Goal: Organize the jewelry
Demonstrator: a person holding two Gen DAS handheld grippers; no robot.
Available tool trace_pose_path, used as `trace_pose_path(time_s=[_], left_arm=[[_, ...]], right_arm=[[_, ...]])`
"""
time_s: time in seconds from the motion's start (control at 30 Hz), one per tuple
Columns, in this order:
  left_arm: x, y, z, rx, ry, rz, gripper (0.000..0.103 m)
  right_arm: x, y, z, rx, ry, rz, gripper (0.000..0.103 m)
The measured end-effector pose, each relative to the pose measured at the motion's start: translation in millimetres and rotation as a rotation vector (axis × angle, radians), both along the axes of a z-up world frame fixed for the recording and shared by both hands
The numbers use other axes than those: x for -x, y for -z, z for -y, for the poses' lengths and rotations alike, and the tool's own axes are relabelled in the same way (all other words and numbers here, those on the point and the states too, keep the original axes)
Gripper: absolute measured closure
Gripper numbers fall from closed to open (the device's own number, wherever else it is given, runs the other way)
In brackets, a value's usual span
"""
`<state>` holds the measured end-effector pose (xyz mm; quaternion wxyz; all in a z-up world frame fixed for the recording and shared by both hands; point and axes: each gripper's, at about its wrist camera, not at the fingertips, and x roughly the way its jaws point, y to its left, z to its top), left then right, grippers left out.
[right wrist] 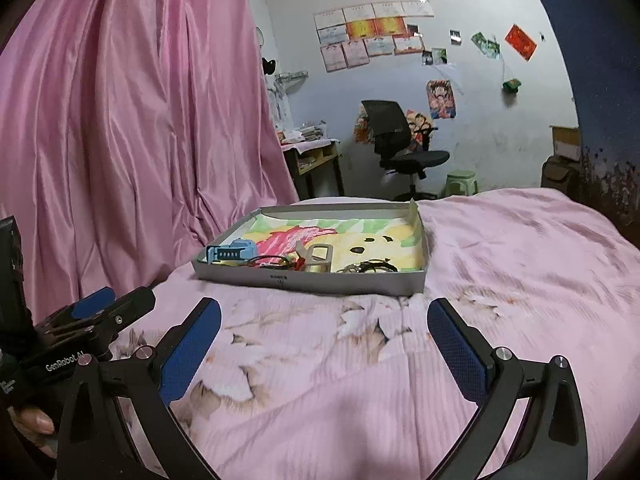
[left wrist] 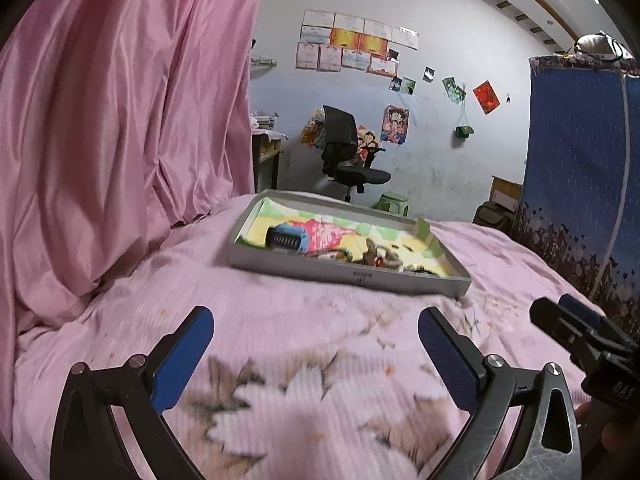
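Note:
A shallow grey box [right wrist: 304, 280] lined with a colourful drawing lies on the pink bedspread ahead of both grippers; it also shows in the left wrist view [left wrist: 344, 274]. Inside are a blue watch [right wrist: 232, 253], black cords [right wrist: 268, 261], a gold clip-like piece [right wrist: 318, 259] and a pile of thin bangles [right wrist: 370, 267]. My left gripper [left wrist: 316, 344] is open and empty, short of the box. My right gripper [right wrist: 324, 332] is open and empty, also short of the box. Each gripper shows at the edge of the other's view.
A pink curtain [right wrist: 132, 120] hangs on the left beside the bed. A blue patterned cloth [left wrist: 576, 184] hangs on the right. Beyond the bed stand a black office chair [right wrist: 400, 144], a green stool [right wrist: 462, 182] and a desk [right wrist: 316, 160].

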<state>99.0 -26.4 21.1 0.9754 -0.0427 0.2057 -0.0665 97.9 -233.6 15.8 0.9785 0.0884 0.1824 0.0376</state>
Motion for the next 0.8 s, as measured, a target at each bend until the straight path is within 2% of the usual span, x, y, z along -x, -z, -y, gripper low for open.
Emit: trace_pose_path(time_s=[0.33,0.8], left_arm=[[31.1,13.6,-14.6,0.007,-0.023,0.014,0.000],[42.8,20.9,-20.2,-0.003,-0.039,0.047,0.000]], right_arm=[[28.2,3.2,-15.8,0.071,0.063,0.032,0.001],[39.8,17.8,-18.5,0.095,0.098,0.047,0.001]])
